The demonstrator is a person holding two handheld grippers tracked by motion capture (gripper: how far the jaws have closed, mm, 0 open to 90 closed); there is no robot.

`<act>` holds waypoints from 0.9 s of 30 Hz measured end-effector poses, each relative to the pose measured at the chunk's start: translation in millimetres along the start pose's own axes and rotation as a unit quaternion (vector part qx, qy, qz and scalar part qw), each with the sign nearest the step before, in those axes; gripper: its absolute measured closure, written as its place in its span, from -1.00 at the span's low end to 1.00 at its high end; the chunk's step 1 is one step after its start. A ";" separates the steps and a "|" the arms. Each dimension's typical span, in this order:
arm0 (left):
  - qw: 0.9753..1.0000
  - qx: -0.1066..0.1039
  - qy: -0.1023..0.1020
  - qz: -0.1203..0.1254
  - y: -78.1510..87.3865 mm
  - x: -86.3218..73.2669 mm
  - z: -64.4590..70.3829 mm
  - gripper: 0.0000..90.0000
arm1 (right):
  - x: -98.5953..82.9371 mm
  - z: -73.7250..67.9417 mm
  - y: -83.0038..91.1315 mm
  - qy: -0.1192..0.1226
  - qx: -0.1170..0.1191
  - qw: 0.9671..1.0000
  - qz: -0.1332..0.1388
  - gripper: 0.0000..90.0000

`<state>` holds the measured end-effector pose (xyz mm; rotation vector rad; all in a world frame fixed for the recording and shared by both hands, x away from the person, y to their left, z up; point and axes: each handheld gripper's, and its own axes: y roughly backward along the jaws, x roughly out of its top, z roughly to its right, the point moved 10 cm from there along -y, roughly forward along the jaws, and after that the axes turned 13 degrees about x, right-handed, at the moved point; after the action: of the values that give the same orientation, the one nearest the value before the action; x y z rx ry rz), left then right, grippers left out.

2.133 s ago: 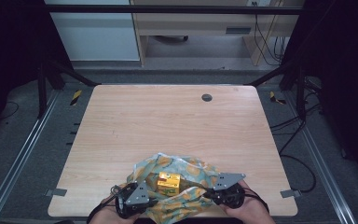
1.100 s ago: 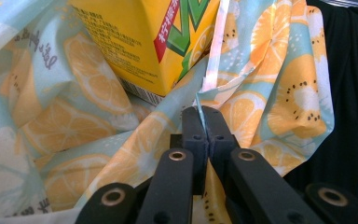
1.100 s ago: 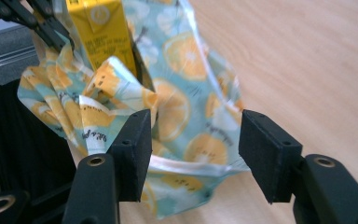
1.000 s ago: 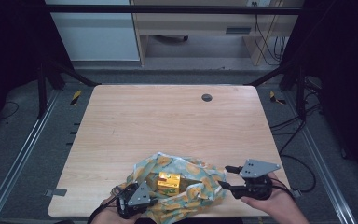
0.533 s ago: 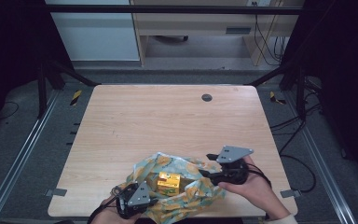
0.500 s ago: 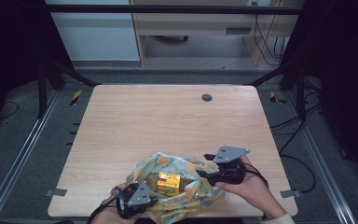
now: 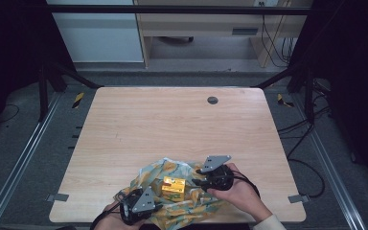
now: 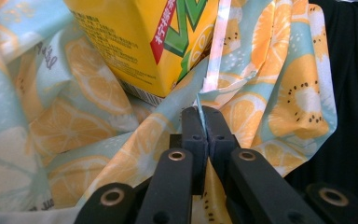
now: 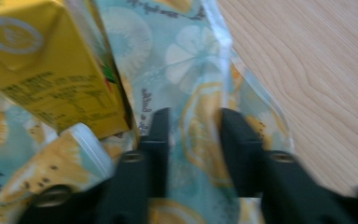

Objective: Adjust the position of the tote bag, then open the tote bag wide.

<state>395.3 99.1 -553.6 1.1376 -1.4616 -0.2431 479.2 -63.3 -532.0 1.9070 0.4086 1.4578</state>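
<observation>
A yellow drink carton (image 7: 172, 187) stands on a crumpled cloth (image 7: 191, 207) printed with orange slices, at the table's front edge. My left gripper (image 7: 151, 205) sits at the cloth's front left. In the left gripper view it (image 8: 204, 116) is shut on a cloth edge (image 8: 261, 93) just below the carton (image 8: 144, 42). My right gripper (image 7: 197, 182) is at the carton's right. Its jaws (image 9: 193, 126) are open and straddle a raised fold of cloth (image 9: 200, 135) beside the carton (image 9: 51, 60).
The wooden table (image 7: 172, 124) stretches away behind the cloth, with a dark round grommet (image 7: 212, 100) near its far edge. Bare wood (image 9: 317, 70) lies right of the cloth. Metal rails and cables run along the floor on both sides.
My right gripper left the cloth, swung out toward the table's right edge, then came back left onto the cloth beside the carton. The left gripper stayed put.
</observation>
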 end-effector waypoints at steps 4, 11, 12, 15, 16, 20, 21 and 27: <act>1.000 0.001 -0.002 0.000 -0.1 0.0 0.1 0.98 | -0.5 8.6 2.8 -0.012 0.003 1.000 0.006 1.00; 1.000 0.003 -0.009 -0.008 -0.5 -2.7 -0.8 0.98 | -3.2 23.0 6.0 -0.029 -0.014 0.999 0.015 1.00; 1.000 0.004 -0.009 -0.008 -0.3 -3.2 -1.3 0.98 | -3.3 24.7 6.5 -0.029 -0.015 0.999 0.018 1.00; 1.000 0.007 -0.009 -0.013 0.3 -5.8 -3.1 0.98 | -3.4 29.4 7.5 -0.034 -0.020 0.999 0.022 1.00; 1.000 0.010 -0.009 -0.015 0.2 -6.8 -4.1 0.98 | -3.9 31.2 7.9 -0.037 -0.023 0.999 0.022 1.00; 1.000 0.015 -0.012 -0.021 0.1 -9.6 -6.6 0.98 | -6.4 40.7 7.5 -0.045 -0.030 0.998 0.024 1.00; 1.000 0.014 -0.009 -0.022 0.1 -10.0 -6.7 0.98 | -6.9 42.9 7.6 -0.047 -0.032 0.998 0.024 1.00; 0.999 0.016 -0.012 -0.030 -0.6 -13.0 -7.8 0.98 | -8.7 53.3 8.4 -0.057 -0.043 0.997 0.030 1.00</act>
<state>399.8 112.0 -560.3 1.2093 -1.4584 -0.2775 525.0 -92.3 -539.4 1.9370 0.2334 1.3734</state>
